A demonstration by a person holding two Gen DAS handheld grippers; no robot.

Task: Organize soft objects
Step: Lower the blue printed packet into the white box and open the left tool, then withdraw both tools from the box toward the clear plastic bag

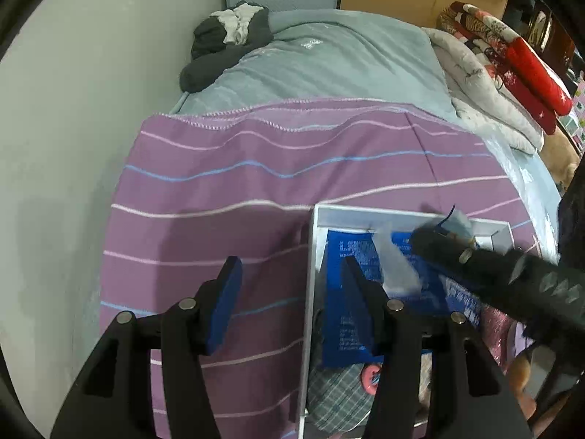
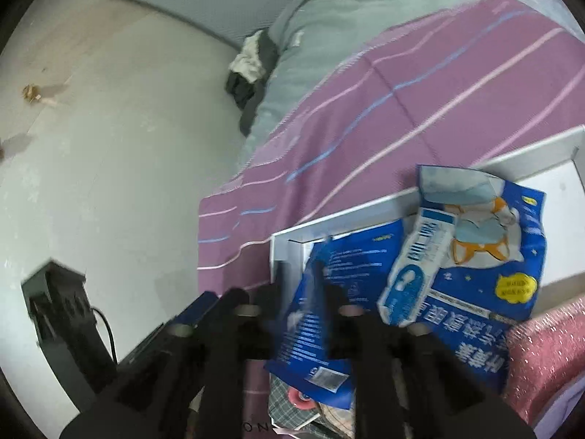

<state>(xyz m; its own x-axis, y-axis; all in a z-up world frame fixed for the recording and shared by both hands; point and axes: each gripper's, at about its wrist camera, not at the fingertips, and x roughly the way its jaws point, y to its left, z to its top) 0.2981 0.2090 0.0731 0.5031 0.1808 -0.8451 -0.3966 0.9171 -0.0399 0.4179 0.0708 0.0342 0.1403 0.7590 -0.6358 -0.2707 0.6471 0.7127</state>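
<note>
so the left gripper (image 1: pixel 290 292) has its jaws spread wide with nothing pinched, one blue-padded finger over the bedspread and the other over the open white box (image 1: pixel 365 211), straddling the box's left wall without clearly touching it. The right gripper (image 2: pixel 263 285) is blurry in its own camera but the jaws look parted too, nothing squeezed between them, with the corner of a blue packet (image 2: pixel 329 292) sitting right by the right-hand finger; can't tell if it's touching. In the left wrist view the right gripper comes in from the right edge as a dark smeared bar over the box. The task stuff is two blue plastic packets in the white box: the blue packet lies flat, printed back side up, long axis running roughly from the near end of the box toward the far wall, and the second packet (image 2: pixel 475 256) with a cartoon dog and a yellow badge lies partly on top of it, crumpled, tilted diagonally with its top end toward the far right corner. Under them there's grey plaid fabric (image 1: pixel 340 398) with a pink button. Beside the box a pink sparkly cloth (image 2: pixel 541 358). The box sits on a purple striped blanket (image 1: pixel 256 183) spread over a bed with a grey-green quilt (image 1: pixel 329 58), dark clothes (image 1: pixel 226 40) bunched at the far end by the wall
</note>
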